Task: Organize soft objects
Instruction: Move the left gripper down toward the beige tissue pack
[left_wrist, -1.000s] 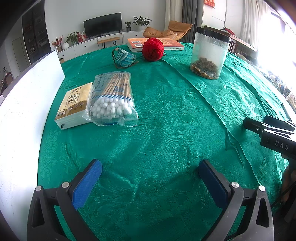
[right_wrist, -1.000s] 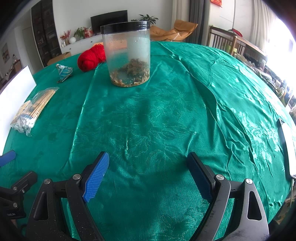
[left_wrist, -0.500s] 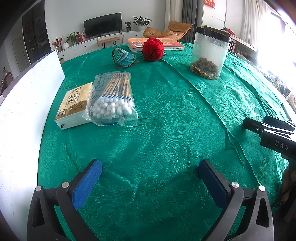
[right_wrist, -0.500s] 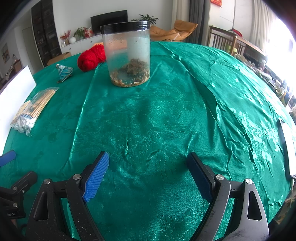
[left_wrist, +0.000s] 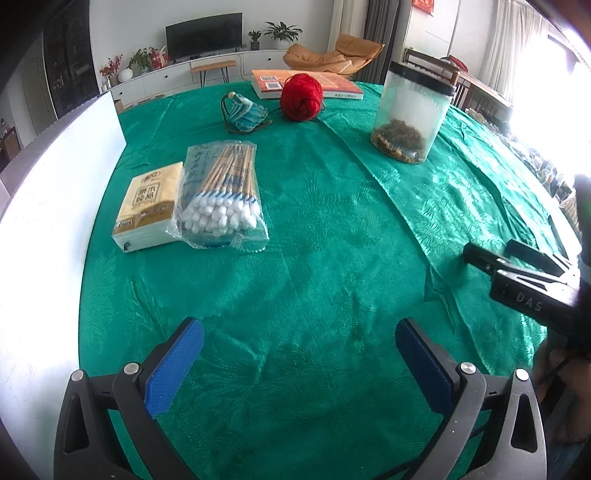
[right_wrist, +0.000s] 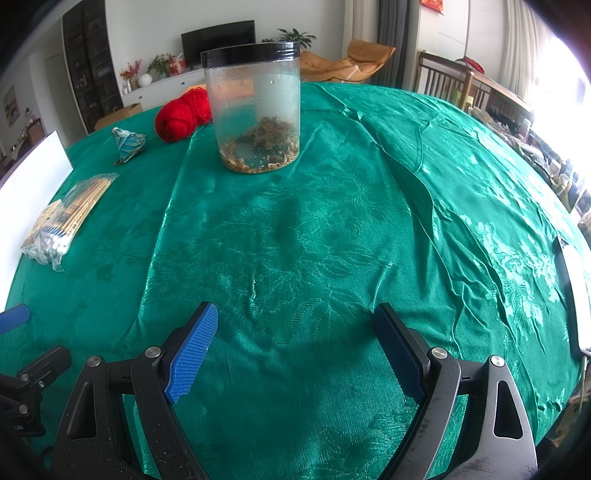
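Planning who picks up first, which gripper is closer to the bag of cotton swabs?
Left. The left gripper faces the bag of cotton swabs just ahead; the right gripper sits well off to its right.

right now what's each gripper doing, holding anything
Left gripper: open, holding nothing, over the green tablecloth.
Right gripper: open, holding nothing, facing the clear jar.

red yarn ball (left_wrist: 301, 96) sitting on green cloth by the far edge | crumpled blue face mask (left_wrist: 243, 113) lying just left of it | bagged cotton swabs (left_wrist: 225, 192) lying flat, overlapping tissue pack (left_wrist: 149, 206)
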